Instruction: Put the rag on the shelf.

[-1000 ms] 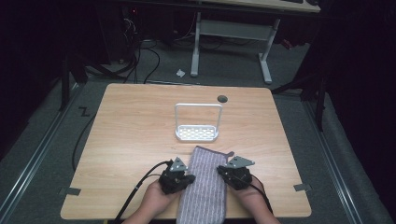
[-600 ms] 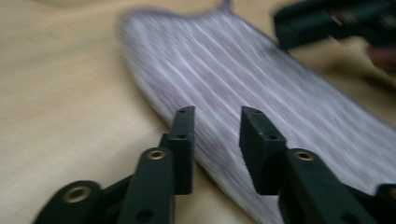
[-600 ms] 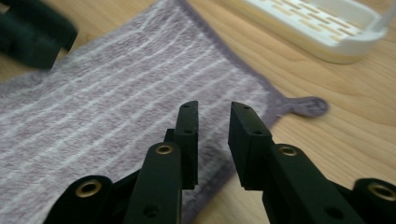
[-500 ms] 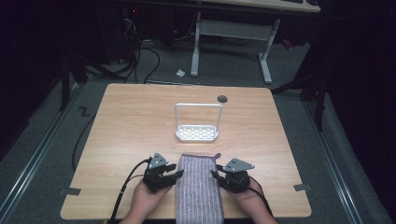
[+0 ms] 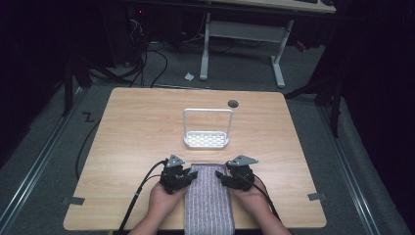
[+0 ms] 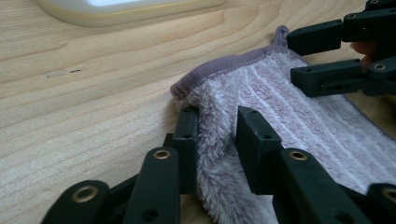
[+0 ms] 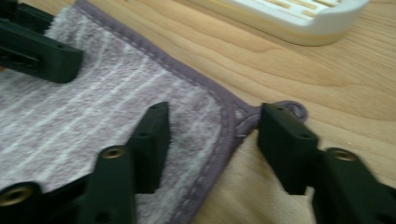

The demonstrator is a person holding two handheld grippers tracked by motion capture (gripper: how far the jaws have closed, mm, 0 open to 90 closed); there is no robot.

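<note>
A grey-lilac striped towel [image 5: 208, 200] lies flat on the near middle of the wooden table [image 5: 137, 127], its near end hanging over the front edge. My left gripper [image 5: 192, 175] is at the towel's far left corner. In the left gripper view, the left gripper [image 6: 217, 135] is shut on a raised fluffy fold of the towel [image 6: 303, 116]. My right gripper [image 5: 222, 177] is at the far right corner. In the right gripper view, the right gripper [image 7: 215, 135] is open, straddling the hemmed corner of the towel [image 7: 93, 107], which lies flat.
A white plastic rack [image 5: 206, 139] with a tall hoop handle stands just beyond the towel; its base [image 7: 299, 18] is close ahead of the jaws. A round cable hole [image 5: 233, 104] sits near the table's far edge. Cables trail off the front left.
The towel has slid toward the near edge with both grippers at its far corners. Over the last half second the hands barely move.
</note>
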